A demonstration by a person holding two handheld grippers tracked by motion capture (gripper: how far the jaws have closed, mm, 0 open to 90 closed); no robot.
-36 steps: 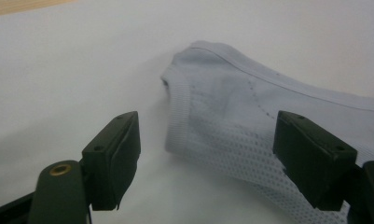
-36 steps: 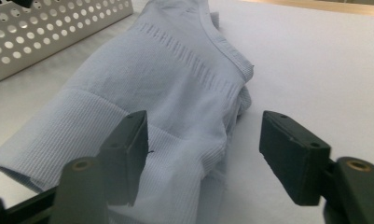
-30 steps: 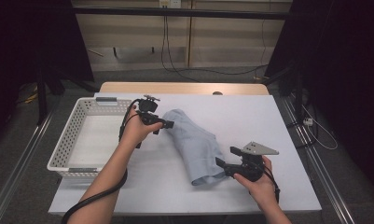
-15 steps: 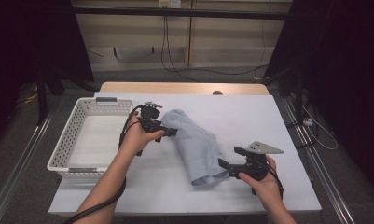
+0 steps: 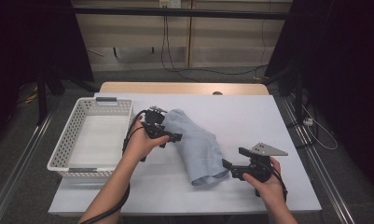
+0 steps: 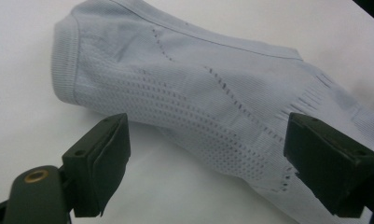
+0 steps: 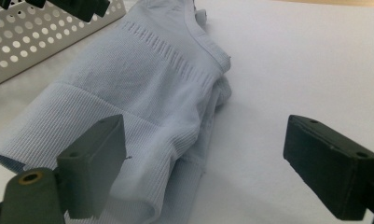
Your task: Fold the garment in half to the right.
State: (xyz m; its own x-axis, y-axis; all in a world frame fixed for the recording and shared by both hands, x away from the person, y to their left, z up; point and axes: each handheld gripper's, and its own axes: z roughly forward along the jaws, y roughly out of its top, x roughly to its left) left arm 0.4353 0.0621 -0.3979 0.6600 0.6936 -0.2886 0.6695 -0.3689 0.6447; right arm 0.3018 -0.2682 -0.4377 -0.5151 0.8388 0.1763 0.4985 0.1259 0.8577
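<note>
Lying on the white table (image 5: 268, 116): one pale blue knitted garment (image 5: 196, 147), folded into a long soft bundle. Its long axis runs diagonally in the high view, from the far end near the basket down to the near end by the right gripper. Fabric is fine ribbed knit with rows of small perforations and a banded hem (image 6: 65, 60); the near end shows a wide ribbed cuff or waistband (image 7: 58, 121), though which of the two is hard to tell.

White plastic basket (image 5: 63, 154), rectangular, walls pierced with round holes, stands left of the garment.

Left gripper (image 5: 168, 136), black, held in a hand, sits at the garment's far left edge; its jaws stand wide apart with the cloth between and beyond them, not clamped. Right gripper (image 5: 232, 167), black with a grey three-cornered plate, sits just beside the near end, jaws likewise spread, gripping nothing.

Garment's underside and inner folds are hidden.
</note>
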